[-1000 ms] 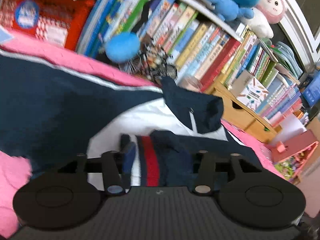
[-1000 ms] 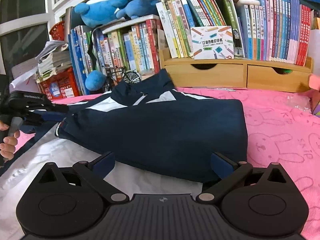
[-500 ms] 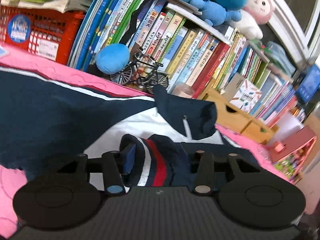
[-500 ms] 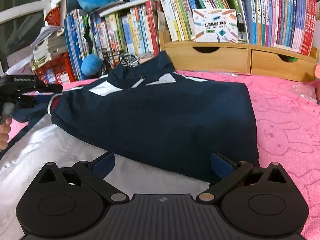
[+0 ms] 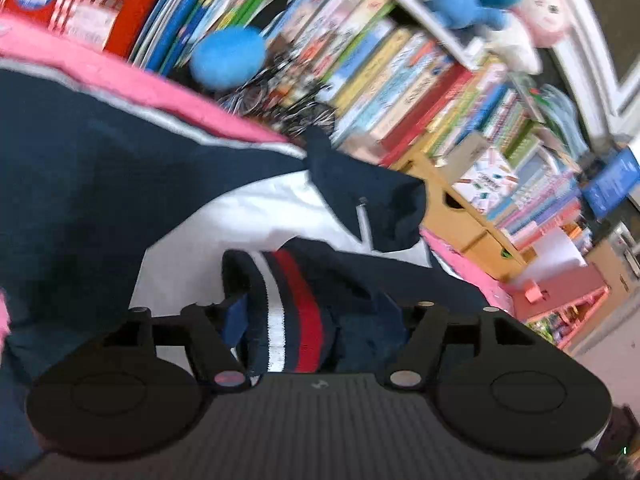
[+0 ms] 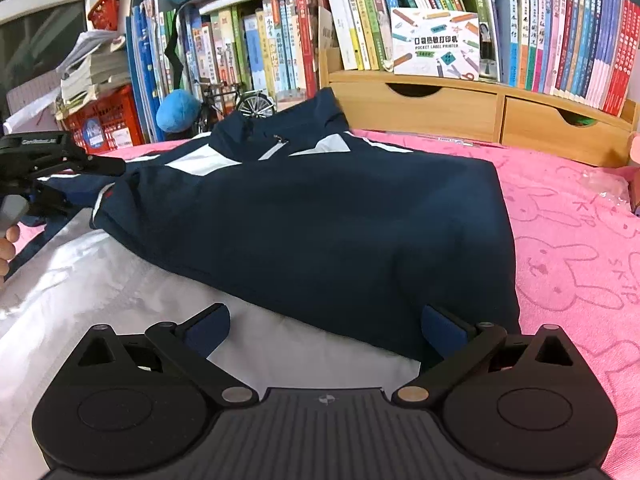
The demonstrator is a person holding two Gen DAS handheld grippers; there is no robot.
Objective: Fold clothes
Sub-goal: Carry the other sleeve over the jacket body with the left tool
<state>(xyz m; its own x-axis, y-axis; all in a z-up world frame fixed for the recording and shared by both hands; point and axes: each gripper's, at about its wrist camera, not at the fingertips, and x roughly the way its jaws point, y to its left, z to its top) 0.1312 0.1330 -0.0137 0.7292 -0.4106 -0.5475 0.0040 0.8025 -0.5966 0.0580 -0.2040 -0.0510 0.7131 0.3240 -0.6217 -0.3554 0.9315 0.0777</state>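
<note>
Left gripper (image 5: 320, 316) first: straddling the striped cuff (image 5: 288, 312) of a sleeve, with jaws just having been opening and now standing at a middling width. Touching the cuff's navy, white and red bands with the blue left pad, while hiding the other pad behind bunched navy cloth. Not showing clearly whether pressing on the cuff or merely bracketing it. Appearing again at the left edge of the right wrist view, held by a hand (image 6: 6, 248), pointing in over the sleeve end.

Right gripper (image 6: 326, 328) next: hovering with jaws spread wide, pinching nothing, pointing down at the near edge of the jacket (image 6: 320, 220), with both blue pads apart from the cloth.

Lying across a pink bunny-print cloth (image 6: 580, 260), the navy jacket is showing white panels near the collar and pale lining spreading out below and to the left. Folding over itself, with the navy part resting on top of the white lining. Pointing its collar and zip toward the back, just before the shelves.

Standing behind: a wooden drawer unit (image 6: 440, 108) carrying rows of books (image 6: 280, 40), a small model bicycle (image 6: 240, 98) beside a blue plush ball (image 6: 178, 110), and a red crate (image 6: 104, 120) off to the left. Blurring heavily across the whole left wrist view.
</note>
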